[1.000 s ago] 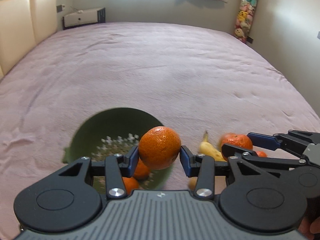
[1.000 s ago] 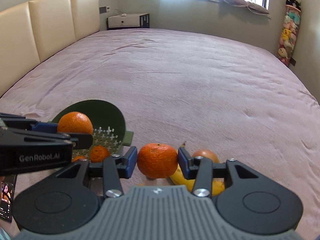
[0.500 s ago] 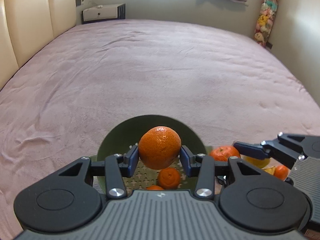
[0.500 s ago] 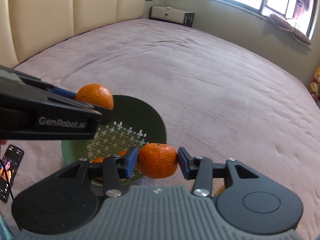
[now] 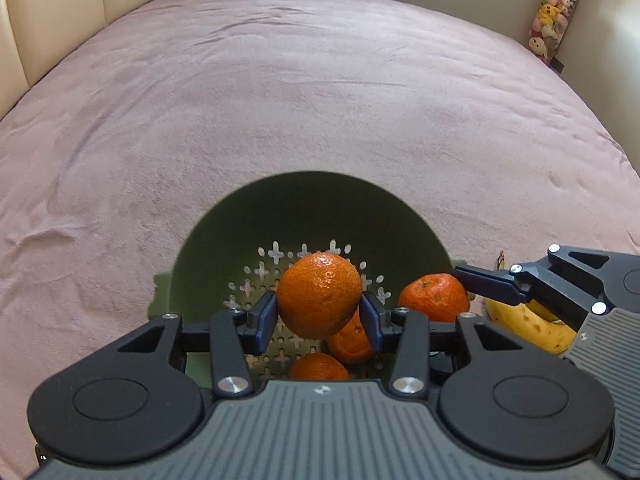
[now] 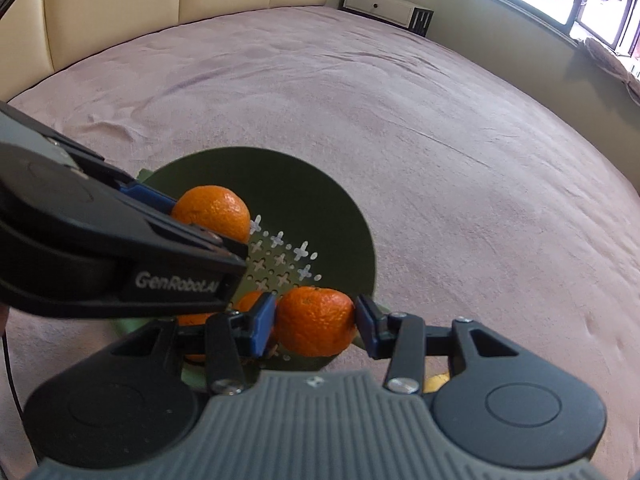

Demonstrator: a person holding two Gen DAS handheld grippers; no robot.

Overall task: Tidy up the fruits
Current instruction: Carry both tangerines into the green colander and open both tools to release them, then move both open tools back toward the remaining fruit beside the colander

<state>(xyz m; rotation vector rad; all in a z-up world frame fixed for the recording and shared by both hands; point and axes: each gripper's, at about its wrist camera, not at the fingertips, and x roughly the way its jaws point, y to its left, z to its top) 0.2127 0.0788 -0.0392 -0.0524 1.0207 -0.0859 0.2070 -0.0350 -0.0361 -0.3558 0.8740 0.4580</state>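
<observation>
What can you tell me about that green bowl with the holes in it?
The green bowl is a round, dark green colander, plastic by its look, with cross-shaped holes in its base and a small lighter tab at the rim. It sits upright on the pink bedspread, with two loose oranges inside.

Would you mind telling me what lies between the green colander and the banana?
A tangerine held in the right hand-held gripper, beside the green colander rim with the banana behind it, as the left wrist view shows.
</observation>
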